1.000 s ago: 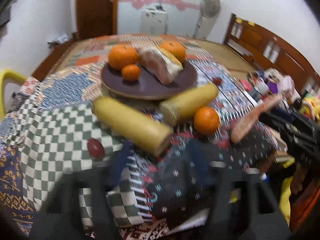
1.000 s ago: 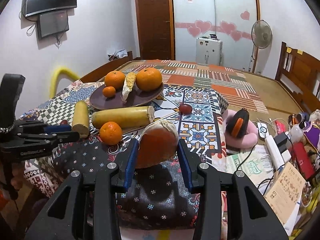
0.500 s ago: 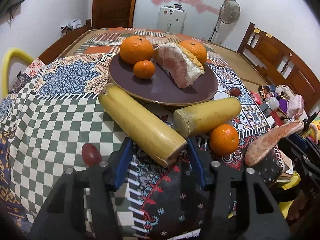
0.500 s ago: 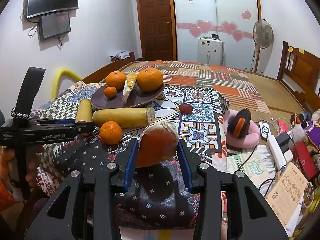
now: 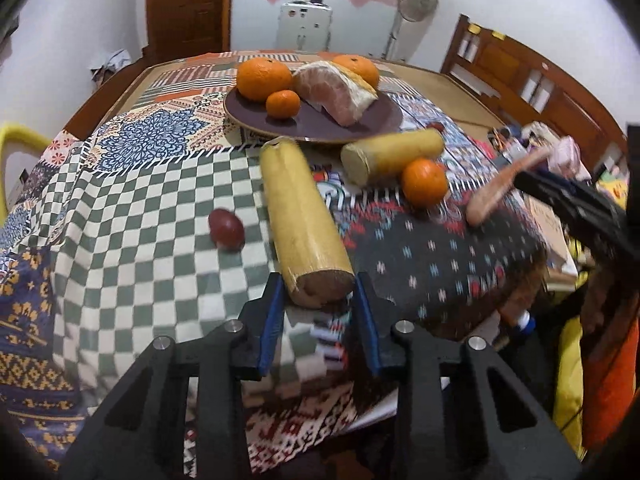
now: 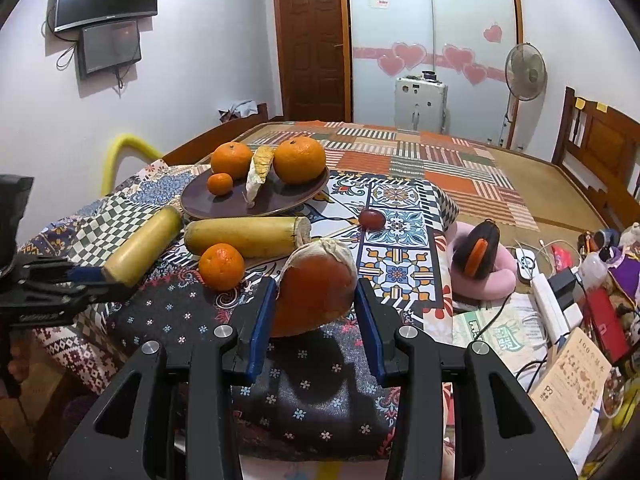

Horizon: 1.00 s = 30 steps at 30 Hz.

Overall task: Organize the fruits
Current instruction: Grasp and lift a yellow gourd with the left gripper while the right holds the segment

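A brown plate (image 5: pixel 360 118) (image 6: pixel 280 200) holds two large oranges, a small orange (image 5: pixel 283 103) and a pomelo wedge (image 5: pixel 338 88). Two yellow stalk pieces lie in front of it. My left gripper (image 5: pixel 318 300) has its jaws around the near end of the long stalk (image 5: pixel 300 216) (image 6: pixel 140 246), touching both sides. My right gripper (image 6: pixel 316 308) is shut on a pomelo wedge (image 6: pixel 316 292) (image 5: pixel 500 188) held just above the cloth. The second stalk (image 6: pixel 248 236) and a loose orange (image 6: pixel 221 266) (image 5: pixel 425 183) lie between the grippers.
A small dark red fruit (image 5: pixel 226 229) lies left of the long stalk, another (image 6: pixel 372 219) right of the plate. A pink cushion with a black pouch (image 6: pixel 480 256), a power strip (image 6: pixel 552 304) and clutter sit at the right. A yellow chair back (image 6: pixel 120 152) stands left.
My left gripper has moved forward and closed its jaws around the near end of the long stalk. My right gripper has kept still with the pomelo wedge.
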{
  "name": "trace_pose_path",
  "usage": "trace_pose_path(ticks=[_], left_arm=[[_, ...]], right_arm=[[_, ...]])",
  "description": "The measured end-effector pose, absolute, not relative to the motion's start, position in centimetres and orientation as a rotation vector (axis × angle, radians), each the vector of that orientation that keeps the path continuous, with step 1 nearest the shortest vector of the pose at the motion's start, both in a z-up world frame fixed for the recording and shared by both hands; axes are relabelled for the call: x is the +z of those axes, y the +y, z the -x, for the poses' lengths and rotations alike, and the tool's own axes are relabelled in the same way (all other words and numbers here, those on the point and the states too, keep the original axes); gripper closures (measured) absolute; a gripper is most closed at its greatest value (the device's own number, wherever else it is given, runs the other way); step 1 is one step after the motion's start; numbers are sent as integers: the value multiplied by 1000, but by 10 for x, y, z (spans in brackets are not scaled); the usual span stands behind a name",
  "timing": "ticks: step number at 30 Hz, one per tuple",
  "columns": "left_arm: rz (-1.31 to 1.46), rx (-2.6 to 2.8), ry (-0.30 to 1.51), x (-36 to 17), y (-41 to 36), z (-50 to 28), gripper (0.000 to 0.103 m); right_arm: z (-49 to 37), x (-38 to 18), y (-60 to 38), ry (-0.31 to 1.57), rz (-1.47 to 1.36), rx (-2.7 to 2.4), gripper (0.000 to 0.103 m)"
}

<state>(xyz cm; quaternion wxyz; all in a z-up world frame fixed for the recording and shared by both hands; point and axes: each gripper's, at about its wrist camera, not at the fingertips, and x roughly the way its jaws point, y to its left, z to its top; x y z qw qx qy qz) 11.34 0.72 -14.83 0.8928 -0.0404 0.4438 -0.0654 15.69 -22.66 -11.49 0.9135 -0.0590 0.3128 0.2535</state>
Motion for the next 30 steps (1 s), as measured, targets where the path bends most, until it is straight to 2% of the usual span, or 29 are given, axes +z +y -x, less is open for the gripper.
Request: trace_pose_path(ticks=[6,9,25,27,30], left_arm=[[11,-144,949,-138,13,-101,69],[13,-140,923,-127,14,-104,65],[-46,-139,1005,-141,13,-201,62],[-69,-140,1014,-144,10,-206,62],[-100,-144,1000,-147,7,-208,65]], right_arm=[[-157,-115,-226,645,119,523,66],[-159,-114,-225,647,116,522,66],[-168,-113,-219,648,122,532,67],[-171,-113,-218,648,121,533,68],[-174,-109,-218,649,103,546,76]])
